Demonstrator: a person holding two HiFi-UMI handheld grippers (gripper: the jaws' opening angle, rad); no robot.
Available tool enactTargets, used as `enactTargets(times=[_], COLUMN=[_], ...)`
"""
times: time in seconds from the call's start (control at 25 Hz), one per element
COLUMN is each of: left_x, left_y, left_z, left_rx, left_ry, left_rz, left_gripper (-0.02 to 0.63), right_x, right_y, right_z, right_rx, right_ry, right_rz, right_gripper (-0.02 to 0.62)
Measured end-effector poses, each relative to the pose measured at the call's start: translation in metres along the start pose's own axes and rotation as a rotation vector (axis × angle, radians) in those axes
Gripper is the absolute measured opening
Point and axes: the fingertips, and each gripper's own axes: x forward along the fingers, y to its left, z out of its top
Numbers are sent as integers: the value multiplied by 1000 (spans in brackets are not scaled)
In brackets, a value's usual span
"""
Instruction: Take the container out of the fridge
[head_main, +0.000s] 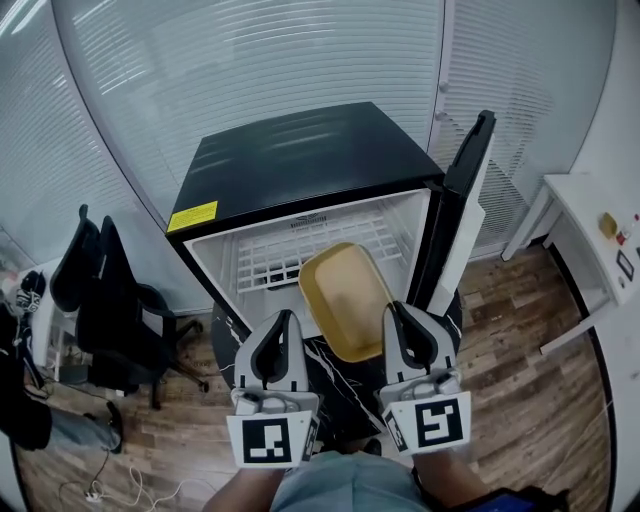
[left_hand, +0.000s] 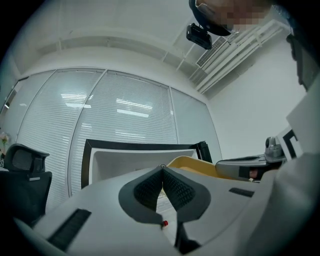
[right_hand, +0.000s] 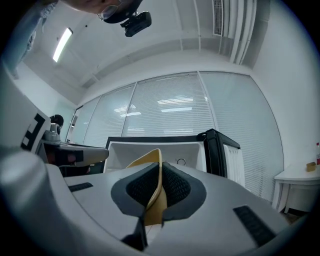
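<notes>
Right tongs (head_main: 394, 308) clenched the container (head_main: 345, 290) by its rim; left tongs (head_main: 288, 318) were shut, empty.
Best kept level, drawn clear of the fridge (head_main: 290, 160) ahead.

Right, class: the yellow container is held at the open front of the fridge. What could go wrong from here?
1. The right gripper pinches the yellow container by one thin rim only, so it could pivot or slip from the pads.
2. The left gripper is shut beside the container, not gripping it, so nothing would likely catch a tilt.
3. The open fridge door stands close beside the right gripper; a sideways swing might knock it.
</notes>
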Motion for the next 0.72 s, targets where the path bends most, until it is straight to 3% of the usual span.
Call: enactTargets(times=[0.72], left_x=[-30], left_y=[-34], left_z=[16], left_rx=[32], left_ry=[-18], left_rz=[21], left_gripper=[14], right_x=[-41], right_y=[-3], right_z=[14], right_rx=[-13], right_ry=[-37], right_rz=[50], right_gripper=[29])
